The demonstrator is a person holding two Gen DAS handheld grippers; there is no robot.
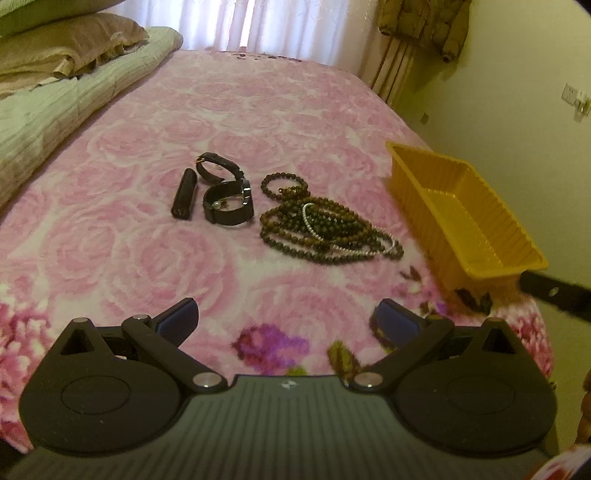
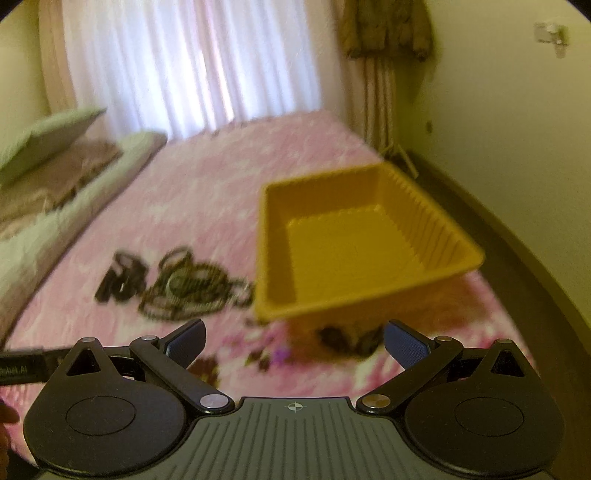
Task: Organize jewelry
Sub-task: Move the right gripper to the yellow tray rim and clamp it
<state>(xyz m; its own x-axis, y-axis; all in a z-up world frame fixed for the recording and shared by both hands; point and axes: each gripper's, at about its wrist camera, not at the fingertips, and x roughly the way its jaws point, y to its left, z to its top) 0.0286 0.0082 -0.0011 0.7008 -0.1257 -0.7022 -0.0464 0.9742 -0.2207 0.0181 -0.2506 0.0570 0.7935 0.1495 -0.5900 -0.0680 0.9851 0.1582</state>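
Left gripper [image 1: 286, 319]: jaws spread wide, blue pads empty, hovering above the near end of the bed.
Right gripper [image 2: 294, 339]: jaws wide apart, nothing between them, pointed at the tray; view blurred.
Bead necklaces [image 1: 325, 225]: tangled heap of dark brown strands on the bedspread, between the watches and the tray, clear of both.
Silver bangles [image 1: 354, 243]: lying in and on the bead heap.
Wristwatches [image 1: 227, 197]: two with black straps, touching each other, just left of the beads.
Black cylinder [image 1: 184, 194]: lying beside the watches on their left; kind unclear.
Yellow tray [image 1: 476, 199]: ribbed plastic, holding nothing visible, at the right edge of the bed near the wall.
Bedspread [image 1: 155, 236]: pink rose pattern.
Folded quilt [image 1: 55, 110]: pale green, along the far left, brown pillow on top.
Curtain [image 1: 258, 22]: white, behind the bed.
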